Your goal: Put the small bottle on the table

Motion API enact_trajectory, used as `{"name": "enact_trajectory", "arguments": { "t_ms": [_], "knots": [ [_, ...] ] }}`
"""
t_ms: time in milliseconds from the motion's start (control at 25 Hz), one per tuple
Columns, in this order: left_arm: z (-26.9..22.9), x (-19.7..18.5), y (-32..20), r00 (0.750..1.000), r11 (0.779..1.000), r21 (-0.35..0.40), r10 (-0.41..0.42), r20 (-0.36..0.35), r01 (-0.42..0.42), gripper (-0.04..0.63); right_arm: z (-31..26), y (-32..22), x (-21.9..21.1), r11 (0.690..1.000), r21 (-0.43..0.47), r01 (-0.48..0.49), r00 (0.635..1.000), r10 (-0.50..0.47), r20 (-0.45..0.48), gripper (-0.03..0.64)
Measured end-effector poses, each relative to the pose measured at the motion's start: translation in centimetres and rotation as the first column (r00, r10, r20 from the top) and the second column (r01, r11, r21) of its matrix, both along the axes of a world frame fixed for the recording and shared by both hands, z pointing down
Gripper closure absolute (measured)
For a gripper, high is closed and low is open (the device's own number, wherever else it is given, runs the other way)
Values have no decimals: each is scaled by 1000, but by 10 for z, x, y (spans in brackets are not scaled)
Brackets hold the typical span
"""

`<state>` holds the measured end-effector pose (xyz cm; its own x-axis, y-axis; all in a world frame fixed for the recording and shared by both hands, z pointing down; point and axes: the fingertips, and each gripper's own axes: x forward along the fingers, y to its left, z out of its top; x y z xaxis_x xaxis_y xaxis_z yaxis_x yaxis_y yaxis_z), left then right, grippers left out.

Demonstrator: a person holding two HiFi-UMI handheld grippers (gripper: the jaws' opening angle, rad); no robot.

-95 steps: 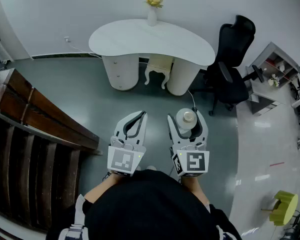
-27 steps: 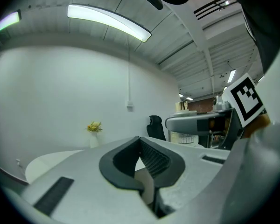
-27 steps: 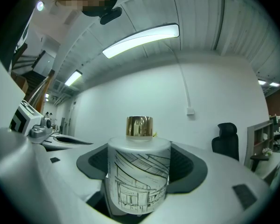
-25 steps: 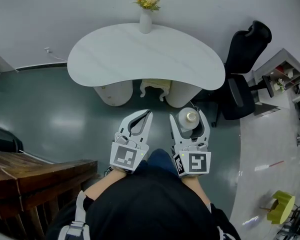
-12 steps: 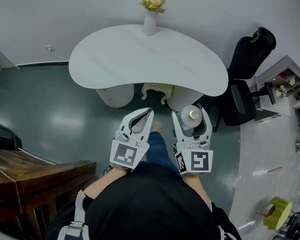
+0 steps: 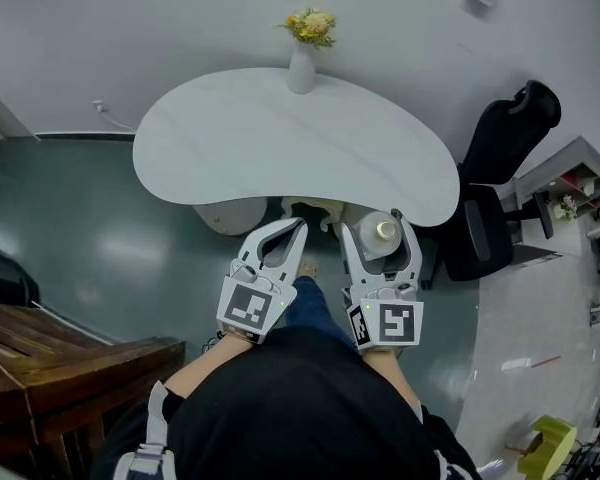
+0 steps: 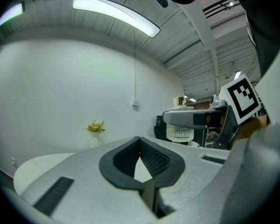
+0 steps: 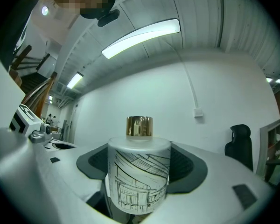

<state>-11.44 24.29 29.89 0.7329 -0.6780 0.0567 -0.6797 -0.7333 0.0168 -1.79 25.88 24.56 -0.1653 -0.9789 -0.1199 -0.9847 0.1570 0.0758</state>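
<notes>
The small bottle (image 6: 381, 234), frosted white with a black line drawing and a gold cap, stands upright between the jaws of my right gripper (image 6: 374, 224), which is shut on it. It fills the right gripper view, bottle (image 8: 138, 171) in the middle of the right gripper (image 8: 142, 157). My left gripper (image 6: 298, 228) is beside it, shut with nothing inside, its tips together in the left gripper view (image 7: 140, 141). The white kidney-shaped table (image 6: 280, 143) lies just ahead. Both grippers' tips are at its near edge. The left gripper view also catches the bottle (image 7: 179, 132).
A white vase with yellow flowers (image 6: 303, 58) stands at the table's far edge by the wall. A pale stool (image 6: 312, 208) sits under the table. A black office chair (image 6: 500, 148) and a shelf (image 6: 575, 183) are to the right, wooden stairs (image 6: 50, 353) at lower left.
The person has walked up to the table, which has come nearer until the grippers' tips reach its near edge. The grip on the bottle is unchanged, and the left gripper stays shut.
</notes>
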Motion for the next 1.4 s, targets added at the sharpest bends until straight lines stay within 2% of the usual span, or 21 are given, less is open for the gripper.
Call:
{"name": "enact_trajectory", "arguments": {
  "t_ms": [680, 1040, 1400],
  "knots": [
    [-7, 74, -169, 997, 997, -17, -71, -13, 70, 588, -1, -187, 65, 993, -21, 116, 993, -116, -29, 281],
    [-5, 101, -228, 995, 995, -16, -100, -6, 100, 588, 5, -252, 83, 982, -24, 187, 982, -187, -32, 281],
    [-6, 108, -256, 996, 996, -20, -86, -3, 86, 588, 10, -279, 85, 980, -32, 198, 980, -198, -26, 279]
  ]
}}
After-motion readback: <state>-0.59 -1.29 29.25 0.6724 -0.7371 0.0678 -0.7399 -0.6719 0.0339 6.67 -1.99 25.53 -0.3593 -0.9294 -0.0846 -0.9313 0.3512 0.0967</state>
